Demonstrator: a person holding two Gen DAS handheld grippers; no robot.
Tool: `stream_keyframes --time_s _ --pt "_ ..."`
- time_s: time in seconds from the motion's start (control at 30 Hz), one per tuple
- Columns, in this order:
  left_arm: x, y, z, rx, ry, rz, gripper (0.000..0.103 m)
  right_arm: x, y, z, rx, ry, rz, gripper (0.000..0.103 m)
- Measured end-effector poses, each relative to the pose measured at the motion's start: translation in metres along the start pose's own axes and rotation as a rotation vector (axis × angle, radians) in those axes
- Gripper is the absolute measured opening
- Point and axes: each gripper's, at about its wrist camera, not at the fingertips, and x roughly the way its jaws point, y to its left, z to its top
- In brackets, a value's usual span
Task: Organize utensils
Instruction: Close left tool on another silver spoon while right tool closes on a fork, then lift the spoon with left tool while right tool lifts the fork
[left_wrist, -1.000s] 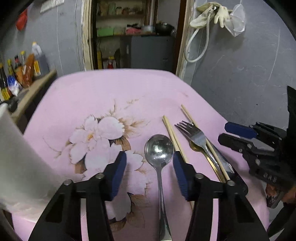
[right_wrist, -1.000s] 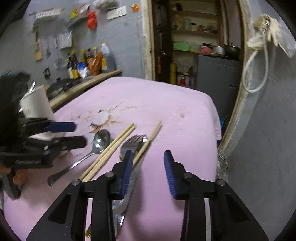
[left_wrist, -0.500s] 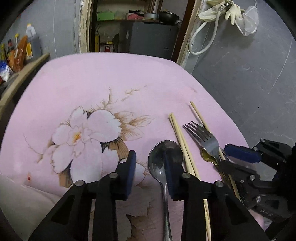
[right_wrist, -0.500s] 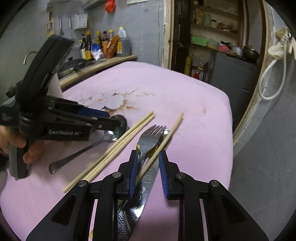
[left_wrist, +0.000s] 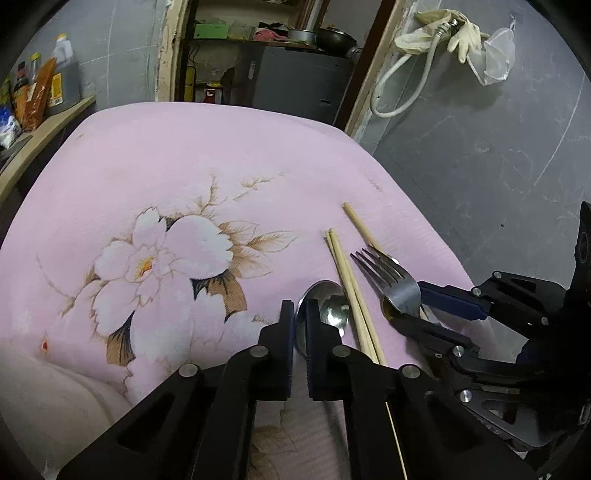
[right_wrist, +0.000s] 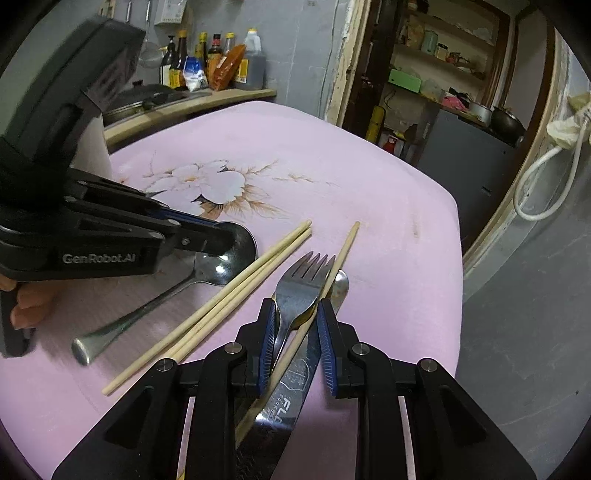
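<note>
The left hand-held gripper (left_wrist: 300, 317) has just been closing and now pinches the bowl edge of the shiny steel spoon (left_wrist: 328, 314) on the pink flowered table (left_wrist: 184, 155). The right hand-held gripper (right_wrist: 295, 325), narrowed since 1 second ago, pinches the steel fork (right_wrist: 299, 291) and 1 loose wooden chopstick (right_wrist: 332, 273) at its tips. Both look ready to lift for sorting.

Left hand-held gripper (left_wrist: 301, 314) just closed; right hand-held gripper (right_wrist: 295, 317) narrowly parted.
</note>
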Motion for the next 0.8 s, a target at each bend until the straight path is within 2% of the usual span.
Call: stream_keyframes --time_s 0.3,0.43,0.63,0.8 --pt "-0.014 -0.006 -0.007 -0.037 -0.007 0.013 0.000 -0.005 0.005 -0.003 -0.022 -0.023 -0.046 0.019" --pt "-0.020 -0.003 -0.016 -0.062 0.004 0.001 0.000 -0.013 -0.007 -0.010 0.054 -0.045 -0.036 0.019" --pt "-0.027 -0.010 -0.026 -0.047 -0.005 -0.009 0.000 -0.026 -0.039 -0.027 0.223 -0.078 0.000 0.019" --pt "-0.025 -0.009 -0.026 -0.053 -0.001 -0.010 0.000 -0.029 -0.048 -0.037 0.275 -0.077 -0.001 0.019"
